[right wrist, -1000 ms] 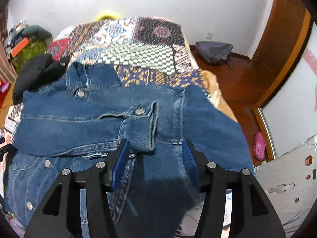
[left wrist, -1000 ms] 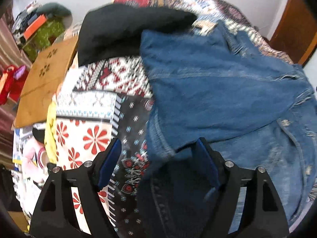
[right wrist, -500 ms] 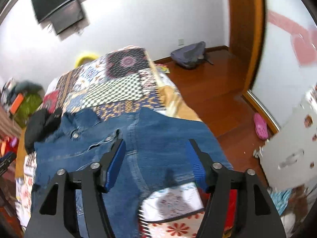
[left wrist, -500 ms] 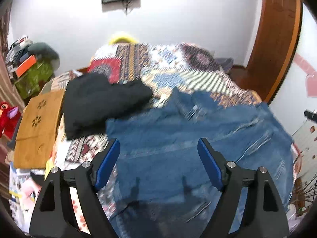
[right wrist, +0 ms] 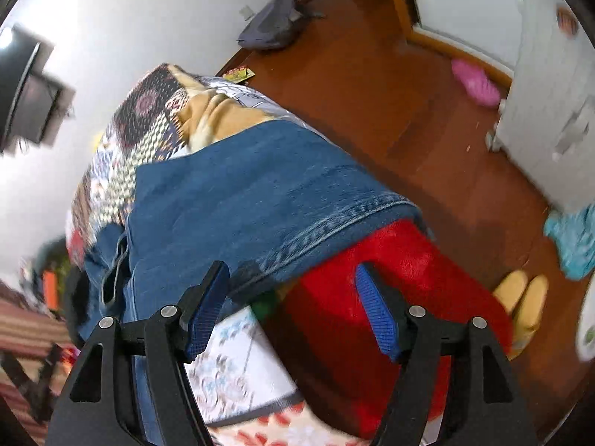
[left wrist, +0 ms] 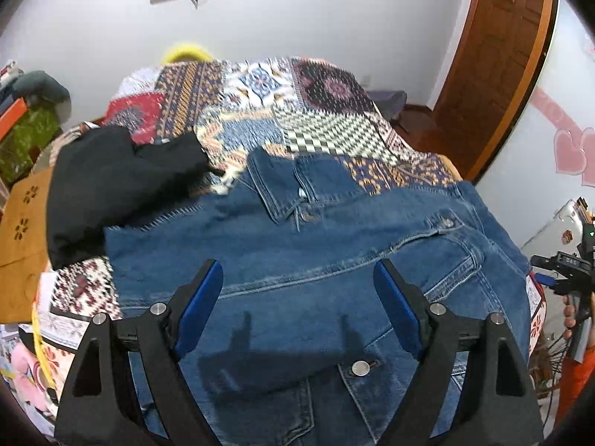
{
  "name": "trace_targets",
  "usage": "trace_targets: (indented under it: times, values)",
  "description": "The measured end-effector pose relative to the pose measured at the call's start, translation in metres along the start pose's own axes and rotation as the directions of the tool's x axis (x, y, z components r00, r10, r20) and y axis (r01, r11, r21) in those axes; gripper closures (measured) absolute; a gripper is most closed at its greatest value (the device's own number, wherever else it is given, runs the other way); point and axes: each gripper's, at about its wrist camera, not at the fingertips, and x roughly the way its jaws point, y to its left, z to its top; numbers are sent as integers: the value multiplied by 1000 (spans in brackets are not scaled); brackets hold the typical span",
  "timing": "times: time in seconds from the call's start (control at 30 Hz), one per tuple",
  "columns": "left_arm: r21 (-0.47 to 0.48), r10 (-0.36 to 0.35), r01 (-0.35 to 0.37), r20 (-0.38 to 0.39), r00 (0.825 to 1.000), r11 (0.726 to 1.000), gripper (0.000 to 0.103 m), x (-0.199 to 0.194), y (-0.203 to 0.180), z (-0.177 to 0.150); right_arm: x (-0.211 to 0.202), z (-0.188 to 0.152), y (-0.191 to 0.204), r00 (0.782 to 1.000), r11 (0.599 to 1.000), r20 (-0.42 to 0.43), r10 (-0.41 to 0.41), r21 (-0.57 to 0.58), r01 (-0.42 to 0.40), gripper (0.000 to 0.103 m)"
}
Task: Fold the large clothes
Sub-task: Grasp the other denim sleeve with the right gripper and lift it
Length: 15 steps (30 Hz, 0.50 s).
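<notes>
A blue denim jacket lies spread on the patterned bedspread, collar at the far side, sleeves folded across the front. My left gripper is open and empty, held above the jacket's middle. My right gripper is open and empty, above the bed's right edge where the jacket's side drapes over a red blanket. The right gripper also shows at the far right of the left wrist view.
A folded black garment lies on the bed left of the jacket. A brown board sits at the left edge. On the wooden floor are a grey bag, pink slipper and yellow slippers.
Both grippers have lifted up and back from the jacket. The left view now takes in the whole jacket; the right gripper has swung right over the bed's edge and the floor.
</notes>
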Motion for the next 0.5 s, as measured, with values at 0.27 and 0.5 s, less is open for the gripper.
trace_targets:
  times: [0.27, 0.5]
  values:
    - [5, 13, -13, -31, 999, 1000, 20, 12, 2, -5, 23, 28, -8, 999, 995, 16, -39, 93, 37, 60]
    - [-6, 41, -41, -25, 999, 999, 20, 12, 11, -9, -6, 28, 28, 981, 988, 137, -139, -45, 147, 94]
